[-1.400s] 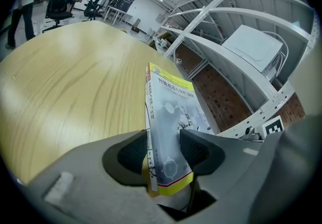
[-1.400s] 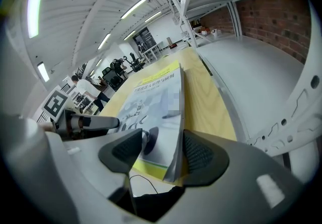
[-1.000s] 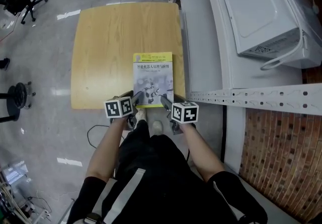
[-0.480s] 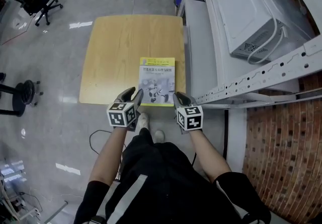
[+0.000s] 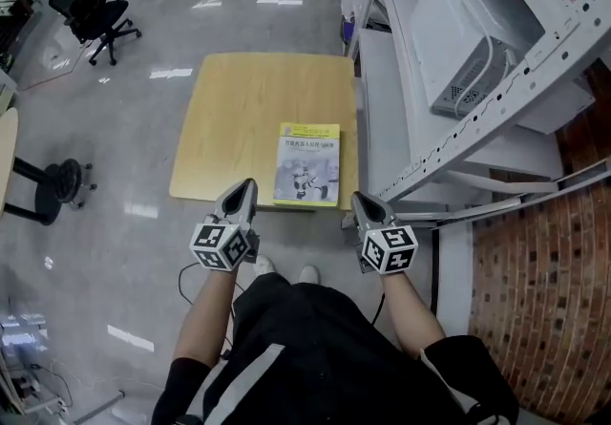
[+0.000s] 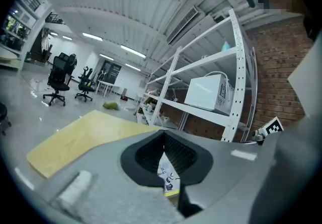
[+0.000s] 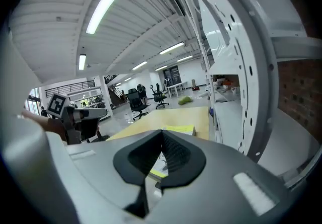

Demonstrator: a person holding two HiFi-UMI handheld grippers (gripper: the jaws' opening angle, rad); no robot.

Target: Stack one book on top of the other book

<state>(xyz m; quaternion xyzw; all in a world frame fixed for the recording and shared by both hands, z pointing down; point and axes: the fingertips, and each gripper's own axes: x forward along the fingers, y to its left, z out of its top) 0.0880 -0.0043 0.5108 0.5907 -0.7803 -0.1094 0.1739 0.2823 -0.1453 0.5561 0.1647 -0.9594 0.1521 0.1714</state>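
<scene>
- Overhead, in the head view, a white-and-yellow paperback book (image 5: pixel 307 163) lies flat on the near right part of the pale wooden square bench (image 5: pixel 239 108), its near edge close to the bench's near edge.
- Its cover faces up; whether a second book lies under it cannot be told from above.
- The left hand-held gripper (image 5: pixel 247 184) and the right hand-held gripper (image 5: pixel 358 197) sit at either side of the book's near end. Each is apart from it, and the book lies ahead of them and between them.
- A white metal shelf rack (image 5: pixel 496 98) stands just beside the bench on the right.
- Next, in the left gripper view, the jaws have just been closing and now stand clenched, pads together, with nothing between them.
- The book shows only as a sliver below the jaw tips, resting on the bench ahead and lower down.
- Last, in the right gripper view, these jaws too have just been closing and are pressed shut on nothing.
- The book lies on the bench past the tips, slightly right of them, its yellow edge toward the camera.
</scene>
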